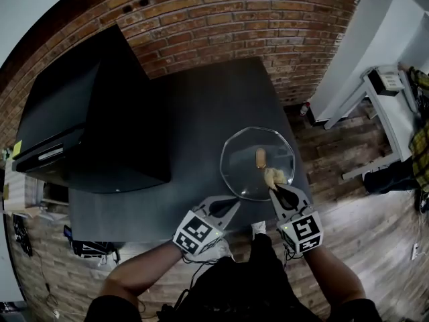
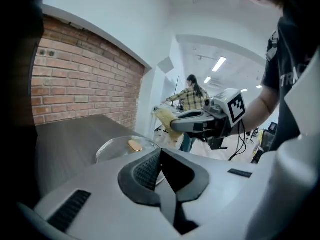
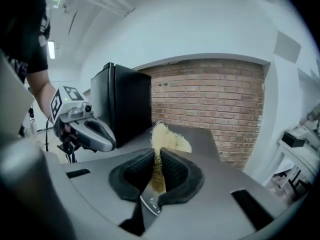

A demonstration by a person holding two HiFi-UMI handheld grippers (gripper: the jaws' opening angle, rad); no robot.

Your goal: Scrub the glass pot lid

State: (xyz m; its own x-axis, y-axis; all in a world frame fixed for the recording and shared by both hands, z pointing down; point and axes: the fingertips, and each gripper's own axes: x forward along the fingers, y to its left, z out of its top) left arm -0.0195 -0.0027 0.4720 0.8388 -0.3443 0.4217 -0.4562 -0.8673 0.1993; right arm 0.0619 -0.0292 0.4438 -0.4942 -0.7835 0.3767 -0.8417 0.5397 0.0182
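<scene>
The glass pot lid (image 1: 258, 164) lies flat on the dark table (image 1: 194, 119) near its front right corner, with a tan knob (image 1: 261, 157) at its centre. My right gripper (image 1: 276, 188) is shut on a yellow scrub pad (image 1: 271, 177) and holds it over the lid's near right rim. In the right gripper view the pad (image 3: 167, 140) sticks up between the closed jaws. My left gripper (image 1: 232, 205) is shut on nothing, just off the lid's near left rim. The left gripper view shows the lid (image 2: 122, 148) ahead, with the right gripper (image 2: 172, 123) and pad (image 2: 165, 118) beyond it.
A black cabinet (image 1: 87, 116) stands on the table's left side. A brick wall (image 1: 221, 19) runs behind. A white desk (image 1: 389, 106) is to the right over wooden floor. A person in a plaid shirt (image 2: 189, 96) stands far off in the left gripper view.
</scene>
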